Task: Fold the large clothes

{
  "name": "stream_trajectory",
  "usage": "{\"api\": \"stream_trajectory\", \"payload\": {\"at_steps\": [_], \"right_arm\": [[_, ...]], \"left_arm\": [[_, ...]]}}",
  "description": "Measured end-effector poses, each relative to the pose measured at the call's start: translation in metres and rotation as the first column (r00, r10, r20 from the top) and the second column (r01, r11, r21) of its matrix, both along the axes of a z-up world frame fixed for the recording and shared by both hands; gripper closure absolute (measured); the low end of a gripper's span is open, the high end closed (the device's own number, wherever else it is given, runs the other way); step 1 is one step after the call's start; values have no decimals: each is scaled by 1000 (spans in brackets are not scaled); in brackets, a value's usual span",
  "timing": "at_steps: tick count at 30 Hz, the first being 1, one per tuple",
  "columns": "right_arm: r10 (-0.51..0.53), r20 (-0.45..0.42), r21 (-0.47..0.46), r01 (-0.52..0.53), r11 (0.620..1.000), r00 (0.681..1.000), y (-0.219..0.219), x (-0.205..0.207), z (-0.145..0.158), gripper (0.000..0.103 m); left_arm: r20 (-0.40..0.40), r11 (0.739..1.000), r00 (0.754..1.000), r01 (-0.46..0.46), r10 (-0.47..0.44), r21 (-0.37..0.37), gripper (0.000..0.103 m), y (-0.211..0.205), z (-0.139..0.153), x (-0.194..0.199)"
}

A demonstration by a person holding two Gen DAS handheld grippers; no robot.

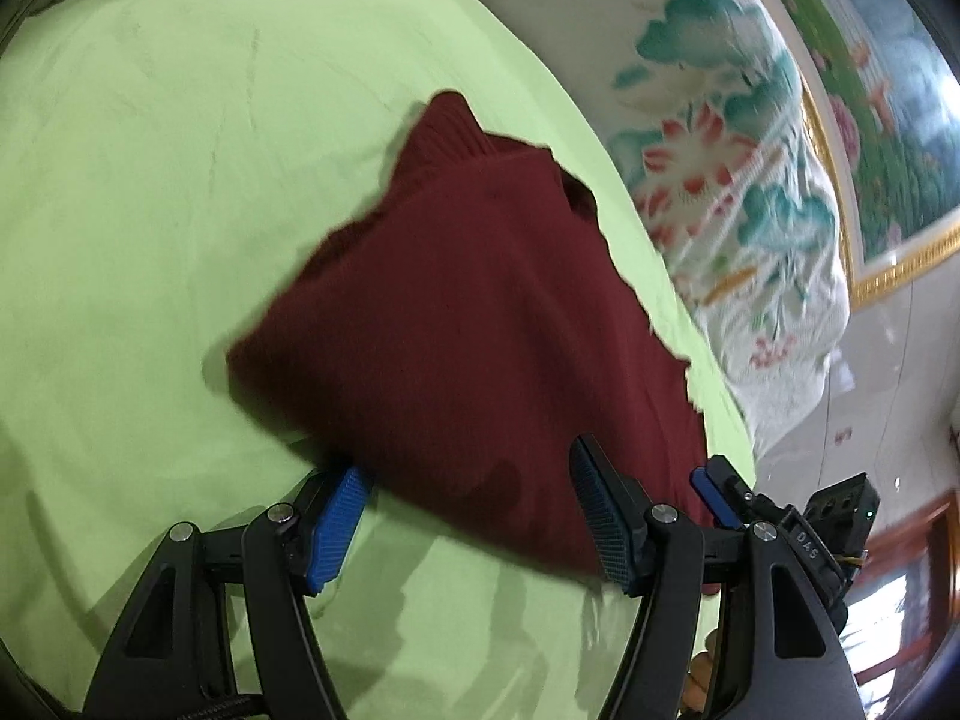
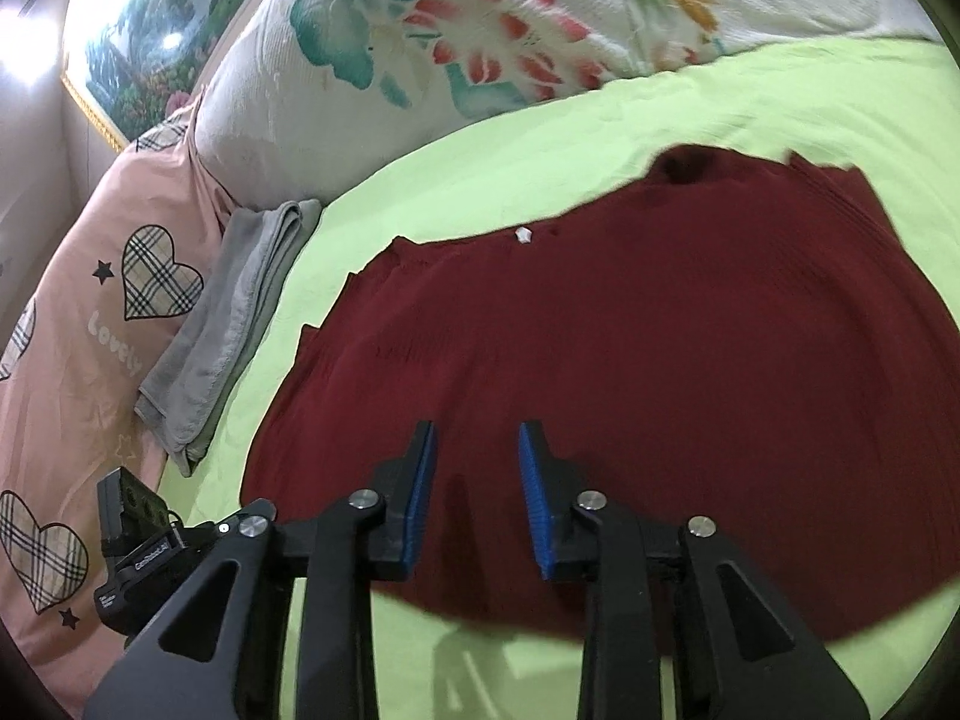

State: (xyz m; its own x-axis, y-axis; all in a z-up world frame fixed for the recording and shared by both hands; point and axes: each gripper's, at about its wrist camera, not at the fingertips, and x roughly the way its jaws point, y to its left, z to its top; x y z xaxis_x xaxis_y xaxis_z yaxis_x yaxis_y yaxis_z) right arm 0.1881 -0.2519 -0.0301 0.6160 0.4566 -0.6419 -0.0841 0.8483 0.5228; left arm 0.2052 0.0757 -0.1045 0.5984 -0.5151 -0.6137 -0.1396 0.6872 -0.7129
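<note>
A dark red knitted sweater (image 1: 468, 300) lies flat on the light green bed sheet (image 1: 150, 180). My left gripper (image 1: 468, 510) is open wide at the sweater's near edge. One blue pad (image 1: 339, 510) sits at the hem, and the other finger (image 1: 600, 510) rests over the cloth. In the right wrist view, the sweater (image 2: 660, 348) fills the middle, with a small white tag (image 2: 524, 234) near its far edge. My right gripper (image 2: 477, 474) hovers over the near part, its jaws apart with no cloth pinched between them.
A white quilt with flower prints (image 2: 450, 42) is piled along the far side of the bed. Beside it lie a pink pillow with checked hearts (image 2: 90, 330) and a folded grey towel (image 2: 228, 324). A gold-framed painting (image 1: 888, 90) hangs on the wall.
</note>
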Motion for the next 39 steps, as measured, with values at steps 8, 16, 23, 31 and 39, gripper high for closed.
{"api": "stream_trajectory", "payload": {"at_steps": [8,16,23,31,39], "right_arm": [[55,-81,-70,-61,996,995,22,37,-41,77],[64,-80,-16,-65,998,995,15,36,-45,78],[60,-117,203,-35,978,991,-16,34,-43,76],[-133,-111,651,173,739,985,-147,-3,-53,44],[-26,-119,615,94,783,993,-144,4,-45,32]], "left_arm": [[16,999,999,-43,43,0,52,3,-1,25],[114,1000,993,31,-31,-2,96,-15,26,37],[278,973,934,203,-225,108,97,-87,93,41],[243,819,794,476,-557,321,97,-244,91,43],[102,688,765,502,-636,523,96,-306,45,34]]}}
